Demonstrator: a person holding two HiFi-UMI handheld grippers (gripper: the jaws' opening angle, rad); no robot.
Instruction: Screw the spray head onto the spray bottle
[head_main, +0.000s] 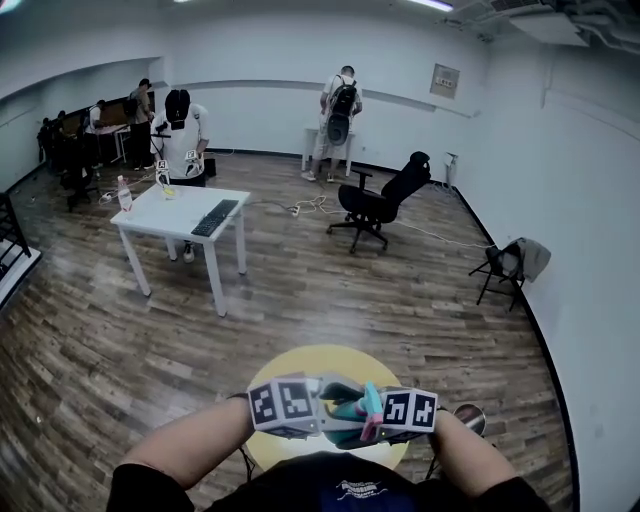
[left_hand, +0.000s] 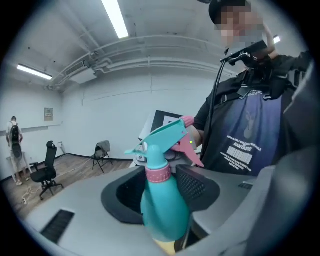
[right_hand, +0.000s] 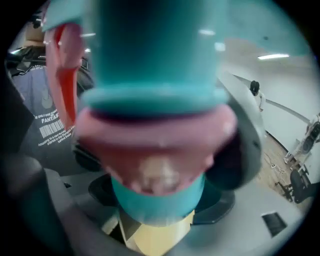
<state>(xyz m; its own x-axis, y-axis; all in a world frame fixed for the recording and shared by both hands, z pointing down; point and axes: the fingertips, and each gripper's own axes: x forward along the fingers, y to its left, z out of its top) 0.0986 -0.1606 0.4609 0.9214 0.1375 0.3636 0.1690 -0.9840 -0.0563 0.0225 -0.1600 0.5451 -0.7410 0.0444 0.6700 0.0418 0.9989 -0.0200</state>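
Teal bottle is clamped at its shoulder between the pads of the left gripper, over a yellow table; its teal head with pink trigger sits on the neck. Right gripper is closed on the pink collar; shirt behind reads "FANTAS…", smaller print illegible

Your spray bottle is smooth, glossy teal plastic with a ridged pink plastic collar, the pads beside it are black and finely dimpled, and beneath it lie a matt yellow tabletop and wood-plank floor.
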